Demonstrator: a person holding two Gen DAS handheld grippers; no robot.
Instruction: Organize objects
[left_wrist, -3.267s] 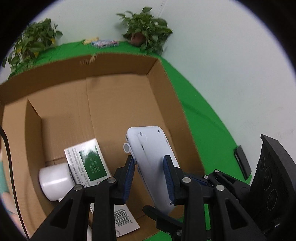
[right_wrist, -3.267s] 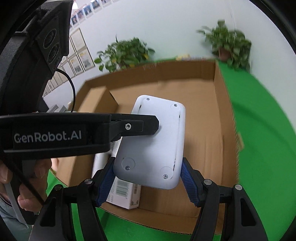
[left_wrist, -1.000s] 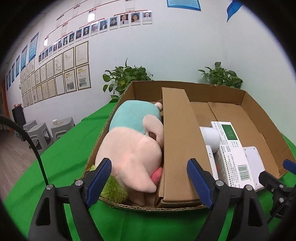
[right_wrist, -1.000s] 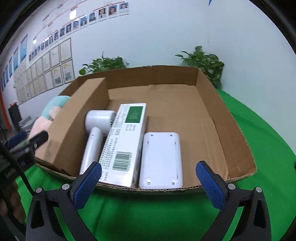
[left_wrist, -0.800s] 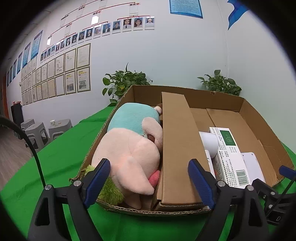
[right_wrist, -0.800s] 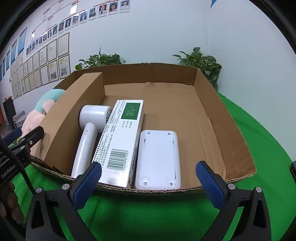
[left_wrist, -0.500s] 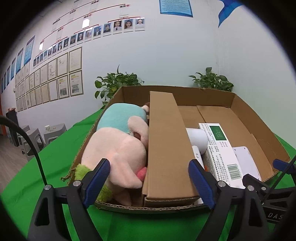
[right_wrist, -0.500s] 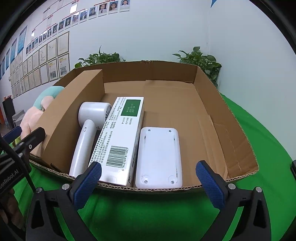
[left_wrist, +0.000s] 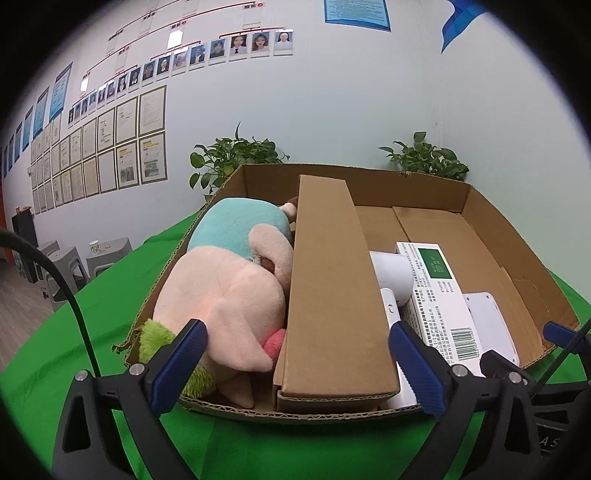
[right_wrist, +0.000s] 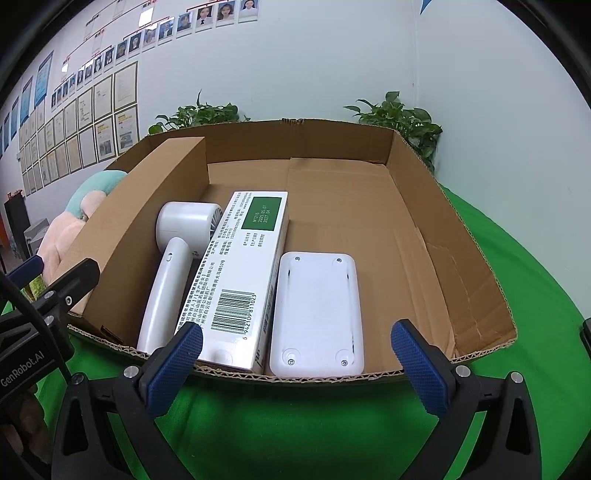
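Both claws are held spread and empty, with the white device (right_wrist: 317, 314) lying lengthwise straight ahead of the right gripper (right_wrist: 295, 354), nearer than the left gripper (left_wrist: 303, 354).

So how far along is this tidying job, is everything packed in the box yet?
Mostly done, it seems. In the cardboard box, the plush toys fill the compartment left of the divider; the hair dryer, white carton and flat white device lie side by side on the right. Left gripper and right gripper are open, holding nothing. Nothing loose shows on the green cloth.
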